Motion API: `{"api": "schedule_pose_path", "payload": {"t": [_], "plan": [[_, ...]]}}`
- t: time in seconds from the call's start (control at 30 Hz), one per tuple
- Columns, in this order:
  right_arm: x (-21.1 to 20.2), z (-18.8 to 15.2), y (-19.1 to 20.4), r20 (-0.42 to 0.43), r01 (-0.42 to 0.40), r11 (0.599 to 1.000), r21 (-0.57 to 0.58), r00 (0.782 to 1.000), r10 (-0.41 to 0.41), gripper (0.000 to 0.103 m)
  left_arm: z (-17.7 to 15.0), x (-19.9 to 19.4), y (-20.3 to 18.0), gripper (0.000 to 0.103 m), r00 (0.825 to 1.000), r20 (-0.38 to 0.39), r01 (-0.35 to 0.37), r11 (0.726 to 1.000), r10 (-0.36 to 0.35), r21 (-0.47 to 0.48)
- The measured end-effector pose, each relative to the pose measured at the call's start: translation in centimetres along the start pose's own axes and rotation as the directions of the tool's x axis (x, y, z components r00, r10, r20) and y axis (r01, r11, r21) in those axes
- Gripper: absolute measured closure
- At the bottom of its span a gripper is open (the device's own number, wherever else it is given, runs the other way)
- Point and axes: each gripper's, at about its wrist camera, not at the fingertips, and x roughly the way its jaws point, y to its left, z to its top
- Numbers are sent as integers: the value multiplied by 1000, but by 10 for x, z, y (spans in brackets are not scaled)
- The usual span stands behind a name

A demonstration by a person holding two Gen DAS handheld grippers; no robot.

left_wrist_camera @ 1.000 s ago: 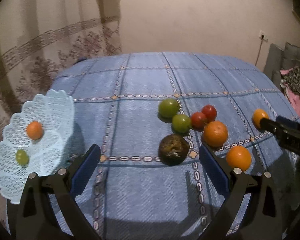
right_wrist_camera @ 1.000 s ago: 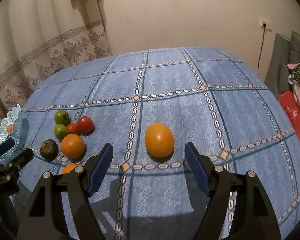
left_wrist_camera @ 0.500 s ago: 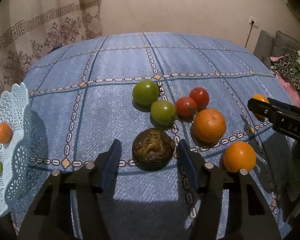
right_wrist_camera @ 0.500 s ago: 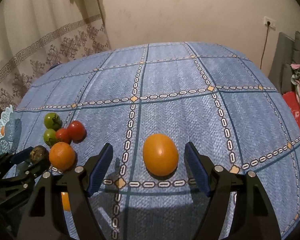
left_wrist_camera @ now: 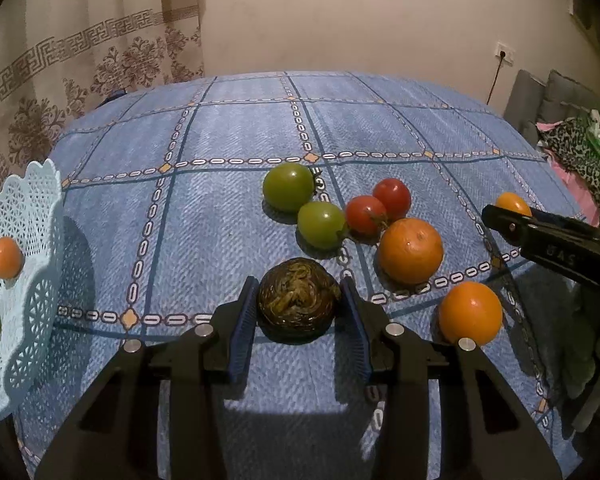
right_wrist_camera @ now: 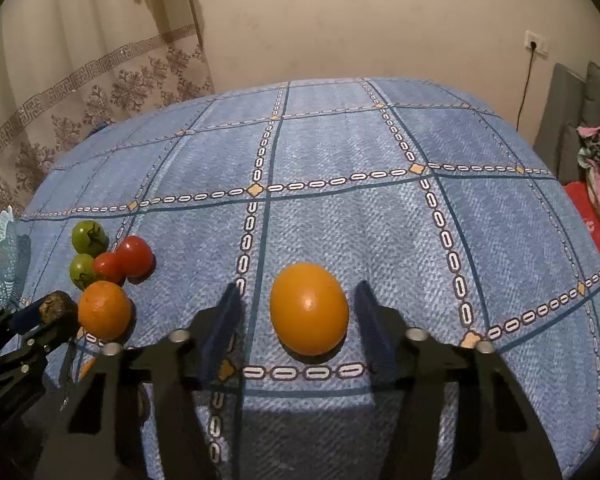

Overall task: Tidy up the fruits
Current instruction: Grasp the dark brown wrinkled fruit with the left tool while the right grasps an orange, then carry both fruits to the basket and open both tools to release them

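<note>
Both pairs of jaws have narrowed: my left hand-held gripper (left_wrist_camera: 300,306) now pinches the dark wrinkled round fruit (left_wrist_camera: 298,298), while my right hand-held gripper (right_wrist_camera: 300,322), part-open, brackets the smooth orange oval fruit (right_wrist_camera: 309,308) untouched, so basket trips come next.

Dim warm indoor light is coming from above and behind both cameras, throwing hard gripper shadows forward onto the blue tablecloth (left_wrist_camera: 228,208) and a dark shadow beside the lattice basket (left_wrist_camera: 40,308). Fisheye is bending the table edge and vignetting the corners black. A small specular spot is showing on the yellow-orange fruit (right_wrist_camera: 309,308); a green flare is bleeding in at the left view's right edge.
</note>
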Motion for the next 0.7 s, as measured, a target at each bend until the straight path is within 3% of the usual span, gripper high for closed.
{"api": "schedule_pose_path", "payload": {"t": [0.2,0.7], "plan": [[-1,-2,-2,8,12,1000,6,1000,-12,67,0,-7,3,60,1000,21,2,1000,-1,-9],[-21,-7,-5,50,-9,999,30,999,7,68,6,-40,11,60,992,121,-37,999,41,-36]]}}
